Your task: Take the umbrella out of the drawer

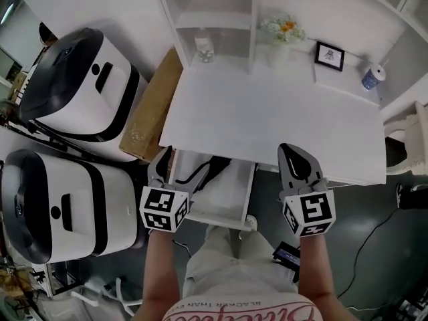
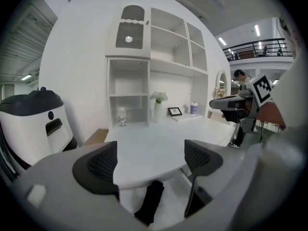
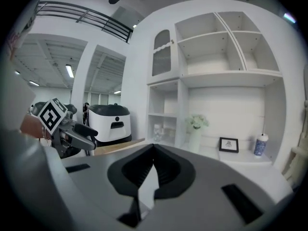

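Note:
A white drawer [image 1: 231,191] stands pulled out under the front edge of the white desk [image 1: 267,112]. A folded black umbrella [image 1: 211,168] lies in it, its far end under the desk edge. My left gripper [image 1: 165,160] hovers over the drawer's left side, open, with nothing between its jaws. Its own view shows the umbrella [image 2: 150,201] below and between the wide-apart pads of the left gripper [image 2: 151,160]. My right gripper [image 1: 295,155] is shut and empty, over the desk's front edge right of the drawer; in its own view the right gripper [image 3: 154,153] has its tips together.
Two white-and-black machines [image 1: 80,85] [image 1: 60,206] and a cardboard box [image 1: 150,105] stand left of the desk. At the desk's back are a glass jar [image 1: 204,49], a vase of flowers [image 1: 284,32], a picture frame [image 1: 330,55] and a bottle [image 1: 372,77]. A white chair [image 1: 409,139] is at right.

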Demonstrator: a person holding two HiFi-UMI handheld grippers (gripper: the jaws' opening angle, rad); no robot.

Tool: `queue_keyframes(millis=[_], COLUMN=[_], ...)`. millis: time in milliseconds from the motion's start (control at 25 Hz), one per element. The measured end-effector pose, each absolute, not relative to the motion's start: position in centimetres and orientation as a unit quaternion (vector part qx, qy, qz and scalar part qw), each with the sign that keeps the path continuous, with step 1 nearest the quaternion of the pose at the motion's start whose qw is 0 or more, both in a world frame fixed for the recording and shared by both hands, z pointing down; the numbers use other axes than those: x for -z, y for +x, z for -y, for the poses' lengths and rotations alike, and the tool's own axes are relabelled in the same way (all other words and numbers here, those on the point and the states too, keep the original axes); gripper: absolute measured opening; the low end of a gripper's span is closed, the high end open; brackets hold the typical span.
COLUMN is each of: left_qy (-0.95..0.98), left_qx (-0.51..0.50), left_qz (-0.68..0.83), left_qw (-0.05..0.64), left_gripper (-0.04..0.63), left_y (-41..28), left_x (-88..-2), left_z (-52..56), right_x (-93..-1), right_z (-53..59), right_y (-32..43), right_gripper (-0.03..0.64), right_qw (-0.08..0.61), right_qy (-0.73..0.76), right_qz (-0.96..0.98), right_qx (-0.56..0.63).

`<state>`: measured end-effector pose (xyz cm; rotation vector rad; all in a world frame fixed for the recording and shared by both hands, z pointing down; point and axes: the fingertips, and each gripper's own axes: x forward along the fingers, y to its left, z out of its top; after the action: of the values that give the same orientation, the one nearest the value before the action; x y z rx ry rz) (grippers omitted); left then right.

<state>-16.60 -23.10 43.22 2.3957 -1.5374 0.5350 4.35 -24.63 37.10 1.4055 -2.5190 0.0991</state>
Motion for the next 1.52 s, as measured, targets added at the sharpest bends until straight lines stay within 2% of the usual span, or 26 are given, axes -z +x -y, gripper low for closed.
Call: queue_keyframes(millis=[840,1520], left_qy=[0.837,0.795], left_qx=[-0.324,-0.452], left_qz=[0.365,0.281], left_qw=[0.248,0.292], left_gripper=[0.439,0.439], left_y=[-18.8,-17.7], left_x=[-60.0,-73.3], left_z=[21.0,20.5], right_x=[-48.5,-55.8], right_z=[20.8,18.4], right_y=[0.6,1.0], right_gripper=[0.008,0.008], right_qw=[0.187,0.256], right_qy=[0.56,0.576], right_qz=[0.789,0.746], right_qx=[-0.168,-0.216])
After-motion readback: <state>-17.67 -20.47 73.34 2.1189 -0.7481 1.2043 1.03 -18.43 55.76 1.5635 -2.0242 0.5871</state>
